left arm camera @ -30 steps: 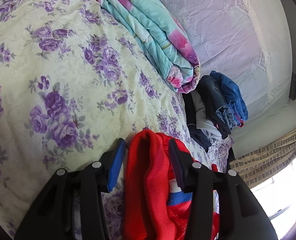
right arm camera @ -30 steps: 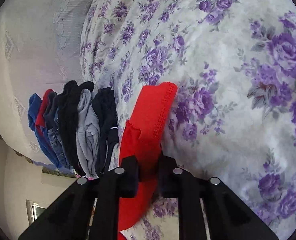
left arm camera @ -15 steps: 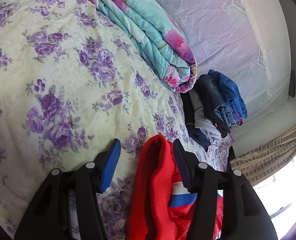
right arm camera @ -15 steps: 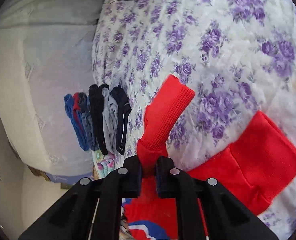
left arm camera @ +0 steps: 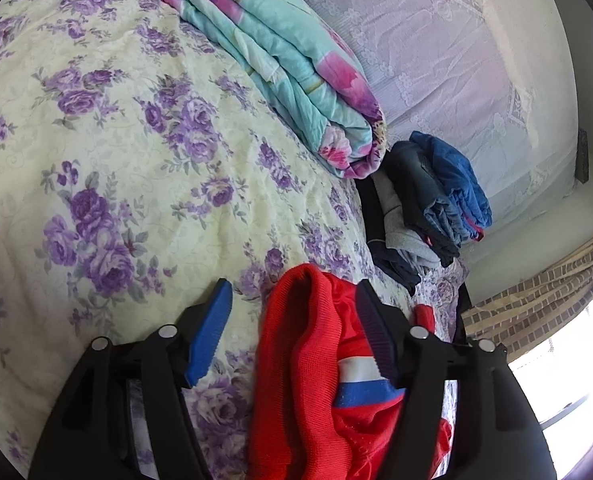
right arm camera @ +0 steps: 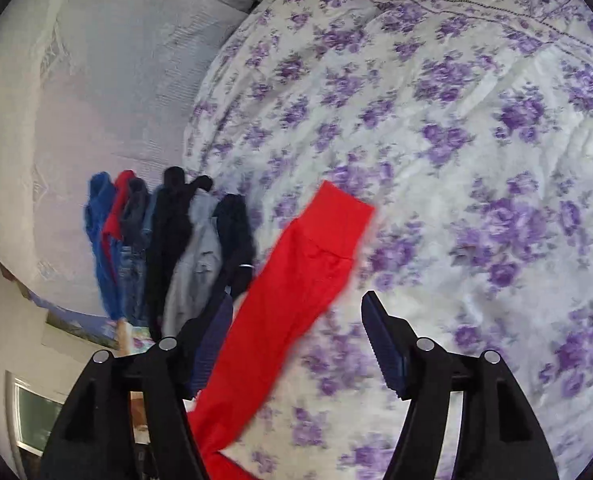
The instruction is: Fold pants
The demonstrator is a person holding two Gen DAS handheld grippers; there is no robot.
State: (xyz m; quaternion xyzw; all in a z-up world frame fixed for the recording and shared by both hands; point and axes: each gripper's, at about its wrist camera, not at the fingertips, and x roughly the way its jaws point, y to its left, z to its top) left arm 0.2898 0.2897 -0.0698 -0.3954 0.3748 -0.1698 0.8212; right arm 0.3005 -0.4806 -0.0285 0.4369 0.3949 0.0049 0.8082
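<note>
Red pants (left arm camera: 296, 364) on your floral bedspread (left arm camera: 108, 152), your left gripper (left arm camera: 292, 320) and right gripper (right arm camera: 296, 336) both opening, pads clear of the cloth between them.

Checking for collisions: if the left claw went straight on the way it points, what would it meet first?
Likely the red pants, already bunched between the opening left claw; beyond them the floral bedspread. Depth is uncertain.

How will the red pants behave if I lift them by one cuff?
Probably floppy: the red pants drape and twist along the floral bedspread. Likely light, as the knit looks thin. The ribbed cuff bunches thickly, so it should grip well and not slip.
</note>
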